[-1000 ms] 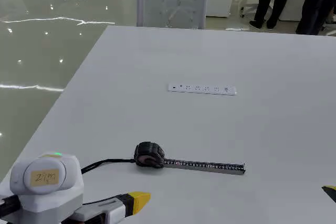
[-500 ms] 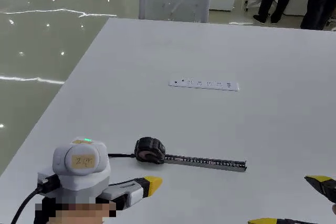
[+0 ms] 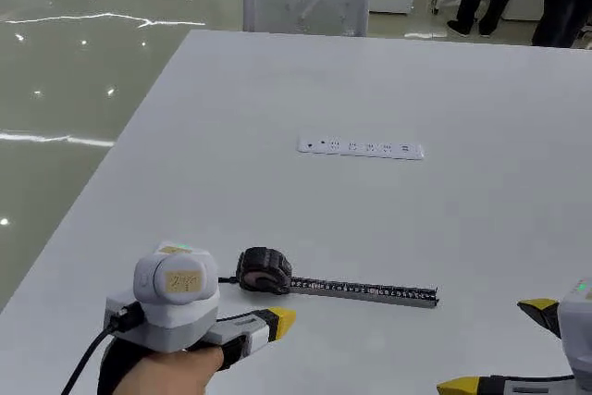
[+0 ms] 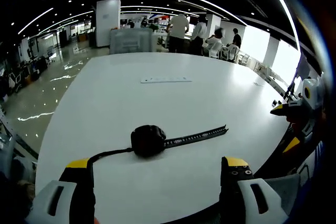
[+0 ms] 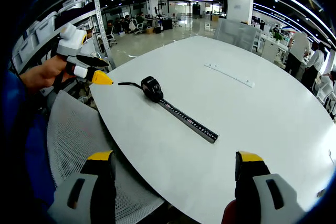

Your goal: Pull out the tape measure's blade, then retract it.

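Alt text: A black tape measure (image 3: 264, 271) lies near the front edge of a white surface (image 3: 277, 117). Its blade (image 3: 365, 291) is already drawn out and lies flat, pointing right. The left claw (image 4: 157, 163) hovers just short of the tape measure, jaws apart, holding nothing. The right claw (image 5: 175, 156) hangs off the blade's free end, not touching it, jaws apart and empty.

Retraction looks like the step in hand. Done well, the left claw would clamp the tape measure squarely. The right would pinch the blade tip and feed it back slowly, so it neither whips nor drags the tape measure about.
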Action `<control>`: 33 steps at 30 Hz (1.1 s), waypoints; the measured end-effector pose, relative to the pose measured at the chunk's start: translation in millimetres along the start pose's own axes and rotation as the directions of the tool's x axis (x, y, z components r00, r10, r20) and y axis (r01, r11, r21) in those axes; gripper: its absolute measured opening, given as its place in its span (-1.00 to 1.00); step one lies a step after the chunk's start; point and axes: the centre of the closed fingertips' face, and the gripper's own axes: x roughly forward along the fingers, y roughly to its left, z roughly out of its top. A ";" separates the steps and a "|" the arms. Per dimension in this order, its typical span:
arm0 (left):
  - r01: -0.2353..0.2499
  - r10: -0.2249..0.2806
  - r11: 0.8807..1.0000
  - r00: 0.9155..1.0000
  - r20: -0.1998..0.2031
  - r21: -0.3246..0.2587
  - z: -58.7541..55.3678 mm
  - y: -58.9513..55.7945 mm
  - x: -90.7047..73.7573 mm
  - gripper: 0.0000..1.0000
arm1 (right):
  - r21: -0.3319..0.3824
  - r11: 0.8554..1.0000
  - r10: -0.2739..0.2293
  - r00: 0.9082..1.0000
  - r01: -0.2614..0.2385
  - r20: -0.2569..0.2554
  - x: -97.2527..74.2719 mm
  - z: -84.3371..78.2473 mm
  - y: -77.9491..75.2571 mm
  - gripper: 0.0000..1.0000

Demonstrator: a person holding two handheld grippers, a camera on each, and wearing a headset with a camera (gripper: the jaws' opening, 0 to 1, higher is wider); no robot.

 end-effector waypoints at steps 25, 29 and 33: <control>-0.021 0.019 0.998 1.000 -0.021 -0.056 -7.3 8.5 56.7 0.84 | -0.079 0.994 0.070 0.990 -0.080 -0.125 65.7 -27.5 -33.1 0.68; -0.023 0.021 0.998 0.999 -0.032 -0.057 -8.1 9.2 65.8 0.83 | -0.100 0.990 0.085 0.984 -0.102 -0.157 73.9 -31.6 -39.1 0.67; -0.024 0.022 0.998 0.999 -0.041 -0.063 -8.0 11.2 76.0 0.81 | -0.119 0.987 0.090 0.981 -0.112 -0.174 83.2 -32.9 -49.5 0.63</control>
